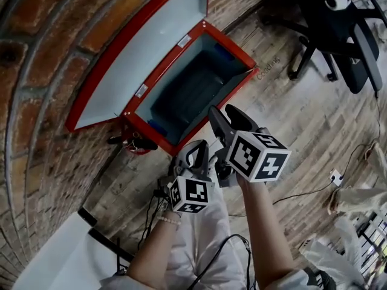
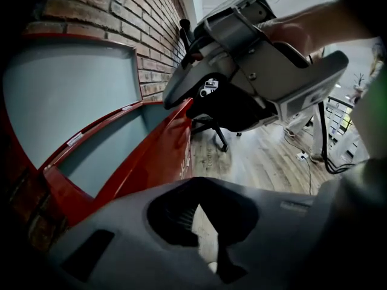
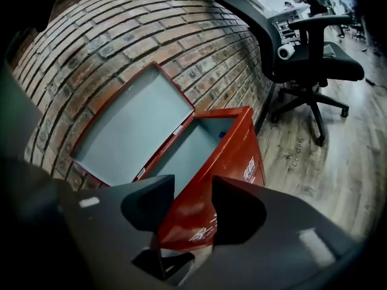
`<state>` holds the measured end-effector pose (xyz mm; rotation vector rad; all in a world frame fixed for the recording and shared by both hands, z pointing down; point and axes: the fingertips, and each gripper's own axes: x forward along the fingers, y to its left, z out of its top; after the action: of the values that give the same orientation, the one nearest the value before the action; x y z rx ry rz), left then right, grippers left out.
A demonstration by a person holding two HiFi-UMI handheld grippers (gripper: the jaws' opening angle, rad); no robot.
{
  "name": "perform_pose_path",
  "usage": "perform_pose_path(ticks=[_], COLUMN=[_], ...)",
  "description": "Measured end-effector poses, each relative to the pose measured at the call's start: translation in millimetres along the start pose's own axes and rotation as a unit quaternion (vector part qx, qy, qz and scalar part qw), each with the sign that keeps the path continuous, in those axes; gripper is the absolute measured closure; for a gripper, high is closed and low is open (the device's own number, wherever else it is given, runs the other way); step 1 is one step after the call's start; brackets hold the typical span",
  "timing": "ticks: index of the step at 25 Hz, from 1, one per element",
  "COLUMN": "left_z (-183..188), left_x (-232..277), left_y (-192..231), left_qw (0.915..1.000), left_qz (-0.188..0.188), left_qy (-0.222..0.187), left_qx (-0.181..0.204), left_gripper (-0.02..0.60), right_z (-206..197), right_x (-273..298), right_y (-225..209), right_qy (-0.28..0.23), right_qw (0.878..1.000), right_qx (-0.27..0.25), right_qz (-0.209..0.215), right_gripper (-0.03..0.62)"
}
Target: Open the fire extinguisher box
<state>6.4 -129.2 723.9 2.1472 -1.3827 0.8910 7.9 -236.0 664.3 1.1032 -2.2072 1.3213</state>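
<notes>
The red fire extinguisher box (image 1: 233, 47) stands on the wooden floor by the brick wall. Its lid (image 1: 139, 47) is swung up and leans on the bricks, showing a pale grey inside, and the box (image 3: 245, 144) looks empty. My right gripper (image 1: 227, 110) hovers over the box's near edge. In the right gripper view, this gripper (image 3: 193, 192) is open; the box's red corner shows in the gap and the pads stand apart from it. My left gripper (image 1: 196, 150) hangs lower and nearer to me, jaws together, holding nothing. In the left gripper view the box wall (image 2: 163, 156) is on the left.
A black office chair (image 1: 338, 29) stands to the right of the box. A black-and-red handle (image 1: 134, 142) lies at the box's left corner. A cable with a white plug (image 1: 336, 177) crosses the floor at right. A white panel (image 1: 54, 252) sits at lower left.
</notes>
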Motion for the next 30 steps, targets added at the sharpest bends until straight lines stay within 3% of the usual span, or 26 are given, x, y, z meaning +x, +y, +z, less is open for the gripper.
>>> perform_pose_path(ticks=[3,11,20,24,30], left_z=[0,4,2,5,0], left_x=[-1,-12,-26,-34,-45], left_y=[0,-13,-35,-42,-63], left_qw=[1.0000,0.9996,0.9971,0.9975,0.9939], left_qz=[-0.003,-0.023,-0.052,-0.056,-0.085], left_qy=[0.002,0.000,0.007,0.003,0.007], left_qx=[0.006,0.016,0.056,0.042,0.070], left_gripper=[0.581,0.581,0.581,0.581,0.581], right_z=[-2,-6,-12,-16,-25], right_x=[4,-3,-17,-24,-37], right_y=[-1,-8,-19,-27,-41], right_qy=[0.004,0.008,0.014,0.011,0.006], right_qw=[1.000,1.000,1.000,1.000,0.999], right_qx=[-0.006,-0.013,-0.010,0.000,0.018], right_qz=[-0.013,-0.017,-0.021,-0.025,-0.028], right_gripper=[0.422,0.424,0.431,0.437,0.448])
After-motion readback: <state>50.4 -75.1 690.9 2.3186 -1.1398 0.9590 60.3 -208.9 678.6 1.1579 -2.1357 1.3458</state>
